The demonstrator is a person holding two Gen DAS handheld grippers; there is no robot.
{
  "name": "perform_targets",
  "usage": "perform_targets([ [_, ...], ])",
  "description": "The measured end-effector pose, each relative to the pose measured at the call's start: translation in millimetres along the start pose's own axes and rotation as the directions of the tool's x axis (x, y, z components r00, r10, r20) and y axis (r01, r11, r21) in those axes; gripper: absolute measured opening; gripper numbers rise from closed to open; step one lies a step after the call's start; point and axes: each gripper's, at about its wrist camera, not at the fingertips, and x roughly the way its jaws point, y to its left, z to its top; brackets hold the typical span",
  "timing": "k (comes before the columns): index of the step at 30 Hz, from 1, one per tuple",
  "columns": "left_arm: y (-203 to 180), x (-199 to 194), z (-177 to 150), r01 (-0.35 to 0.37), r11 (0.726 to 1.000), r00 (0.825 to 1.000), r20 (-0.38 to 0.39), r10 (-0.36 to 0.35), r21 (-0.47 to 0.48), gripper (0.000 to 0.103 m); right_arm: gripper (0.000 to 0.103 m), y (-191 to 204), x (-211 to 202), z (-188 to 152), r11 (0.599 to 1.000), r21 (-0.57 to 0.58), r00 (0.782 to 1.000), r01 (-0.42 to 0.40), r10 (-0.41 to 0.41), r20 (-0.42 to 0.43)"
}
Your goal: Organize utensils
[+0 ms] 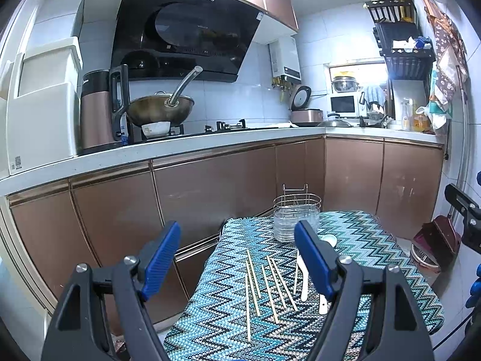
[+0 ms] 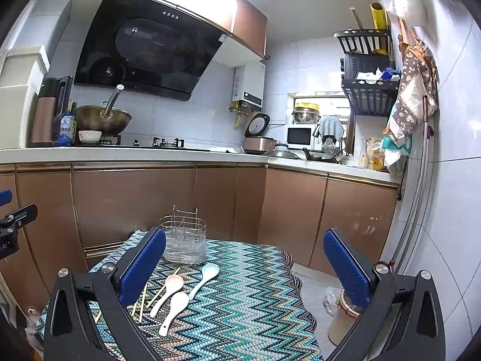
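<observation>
A small table with a zigzag cloth (image 1: 375, 258) (image 2: 255, 294) carries a wire utensil holder with a clear liner (image 1: 296, 218) (image 2: 185, 242) at its far side. Several wooden chopsticks (image 1: 264, 285) (image 2: 143, 300) lie loose on the cloth. Three ceramic spoons lie beside them: pink (image 2: 168, 288), white (image 2: 176, 307) and pale blue (image 2: 206, 275); in the left wrist view the spoons (image 1: 305, 282) are partly hidden behind a finger. My left gripper (image 1: 237, 258) is open and empty above the near edge. My right gripper (image 2: 245, 270) is open and empty above the cloth.
Brown kitchen cabinets (image 1: 210, 180) and a counter (image 2: 135, 152) with a wok (image 1: 160, 108), stove and rice cooker (image 2: 258, 141) stand behind the table. A wall with a hanging rack (image 2: 368, 90) is on the right. A jar and bags (image 2: 342, 316) sit on the floor right of the table.
</observation>
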Motion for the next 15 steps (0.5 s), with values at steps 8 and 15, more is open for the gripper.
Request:
perform_targets([
  [8, -0.7, -0.5, -0.4, -0.001, 1.000, 1.000, 0.001, 0.001, -0.001, 0.077, 0.103, -1.2, -1.2, -0.4, 1.000, 0.007, 1.000, 0.003, -0.003, 0.005],
  [15, -1.3, -0.9, -1.1, -0.005, 1.000, 1.000, 0.005, 0.005, 0.001, 0.077, 0.103, -1.6, -2.0, -1.0, 1.000, 0.010, 1.000, 0.004, -0.004, 0.004],
])
